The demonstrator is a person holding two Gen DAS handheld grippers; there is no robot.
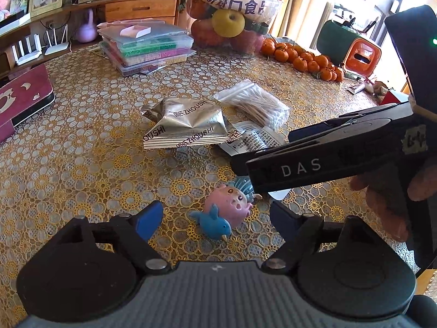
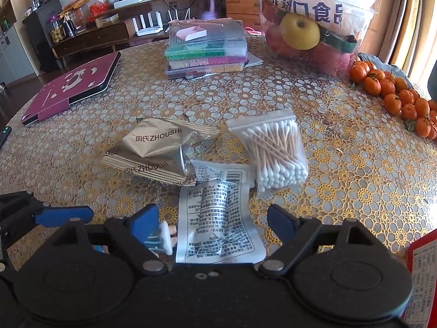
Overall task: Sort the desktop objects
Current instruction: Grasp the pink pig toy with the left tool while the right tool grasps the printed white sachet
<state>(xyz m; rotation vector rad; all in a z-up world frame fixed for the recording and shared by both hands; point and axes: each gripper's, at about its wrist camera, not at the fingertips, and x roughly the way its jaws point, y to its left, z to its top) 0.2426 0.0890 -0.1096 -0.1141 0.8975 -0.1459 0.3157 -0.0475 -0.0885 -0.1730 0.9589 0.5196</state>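
My left gripper [image 1: 217, 218] is open just above the table, with a pink toy figure and its blue bird [image 1: 226, 210] lying between the fingers. The black housing [image 1: 314, 161] of the right-hand tool, held by a hand, crosses this view at right. My right gripper [image 2: 214, 220] is open too, straddling a white printed sachet [image 2: 221, 218] [image 1: 251, 139]. A silver foil packet [image 2: 158, 150] [image 1: 188, 123] and a clear bag of cotton swabs [image 2: 275, 153] [image 1: 254, 104] lie beyond it. A small white and pink piece [image 2: 166, 236] touches its left finger.
At the back stand a stack of bead boxes [image 2: 207, 52], a bag of apples [image 2: 306, 32] and a heap of tangerines [image 2: 396, 95]. A maroon tablet case [image 2: 71, 87] lies far left. A red packet [image 2: 423, 273] sits at the near right.
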